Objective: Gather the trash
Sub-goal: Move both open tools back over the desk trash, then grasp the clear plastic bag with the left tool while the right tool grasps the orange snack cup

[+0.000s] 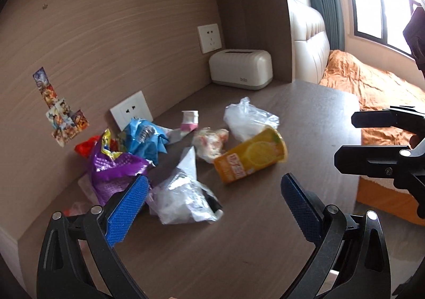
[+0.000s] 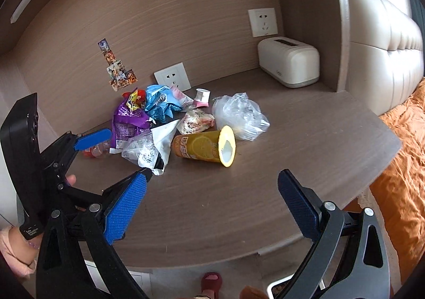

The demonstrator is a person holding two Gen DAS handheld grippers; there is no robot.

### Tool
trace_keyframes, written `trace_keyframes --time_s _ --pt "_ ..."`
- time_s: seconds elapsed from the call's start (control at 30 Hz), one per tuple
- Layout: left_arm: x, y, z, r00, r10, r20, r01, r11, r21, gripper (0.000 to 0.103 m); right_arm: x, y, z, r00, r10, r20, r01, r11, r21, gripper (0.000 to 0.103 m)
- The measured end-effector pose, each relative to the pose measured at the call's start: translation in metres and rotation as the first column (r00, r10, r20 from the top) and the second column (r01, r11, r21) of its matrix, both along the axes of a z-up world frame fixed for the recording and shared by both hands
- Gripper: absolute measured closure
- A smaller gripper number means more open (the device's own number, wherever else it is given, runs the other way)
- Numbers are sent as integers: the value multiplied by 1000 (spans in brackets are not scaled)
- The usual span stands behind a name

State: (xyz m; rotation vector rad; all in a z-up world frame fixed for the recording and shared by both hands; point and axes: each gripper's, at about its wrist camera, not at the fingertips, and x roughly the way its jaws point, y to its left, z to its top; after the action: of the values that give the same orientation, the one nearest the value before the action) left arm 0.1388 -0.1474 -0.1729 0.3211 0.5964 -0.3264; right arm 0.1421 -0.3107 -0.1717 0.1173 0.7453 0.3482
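A heap of trash lies on the brown table point(image 1: 252, 232) near the wall: a tipped yellow paper cup point(image 1: 249, 156) point(image 2: 204, 146), a clear plastic bag point(image 1: 248, 117) point(image 2: 239, 115), a crumpled white wrapper point(image 1: 183, 192) point(image 2: 148, 147), a purple snack bag point(image 1: 111, 168) point(image 2: 127, 121), a blue wrapper point(image 1: 146, 139) point(image 2: 159, 102), a pink-and-white small cup point(image 1: 190, 119) point(image 2: 202, 98) and a crumpled tissue point(image 1: 211, 140) point(image 2: 195, 122). My left gripper point(image 1: 213, 208) is open and empty just short of the white wrapper; it also shows in the right wrist view point(image 2: 117, 155). My right gripper point(image 2: 212, 208) is open and empty, over the table's front, and shows at the left view's right edge point(image 1: 345, 139).
A white toaster point(image 1: 240, 69) point(image 2: 289, 61) stands in the back corner. Two wall sockets point(image 1: 131, 110) point(image 1: 209, 38) and stickers point(image 1: 59, 110) are on the wood wall. A bed with an orange cover point(image 1: 372, 91) lies right of the table. A foot in a red slipper point(image 2: 211, 283) is below the table edge.
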Motion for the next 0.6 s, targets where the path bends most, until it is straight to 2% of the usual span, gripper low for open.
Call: trace_keyframes --time_s 0.2,0.3,0.37,0.47,0.53,0.6 --pt "39 13 -22 997 -41 -72 40 999 -12 5 49 11 -28 998 34 -56 -33 999 22 5" --pt "49 16 -35 986 -98 -138 93 995 -44 5 65 18 -42 994 64 -93 -60 997 42 11" --pt "53 15 -41 982 -115 -150 110 993 -40 5 75 23 -49 991 79 -111 -75 996 43 15" --pt "60 14 -46 976 -139 -167 137 990 -26 5 85 31 -55 985 108 -131 -102 993 53 23" --pt "64 12 -49 970 -159 -183 157 987 -26 5 90 36 -58 981 133 -142 -125 990 63 40" --pt "69 8 -56 967 -158 -201 165 986 17 11 92 42 -61 976 155 -151 -147 987 65 47"
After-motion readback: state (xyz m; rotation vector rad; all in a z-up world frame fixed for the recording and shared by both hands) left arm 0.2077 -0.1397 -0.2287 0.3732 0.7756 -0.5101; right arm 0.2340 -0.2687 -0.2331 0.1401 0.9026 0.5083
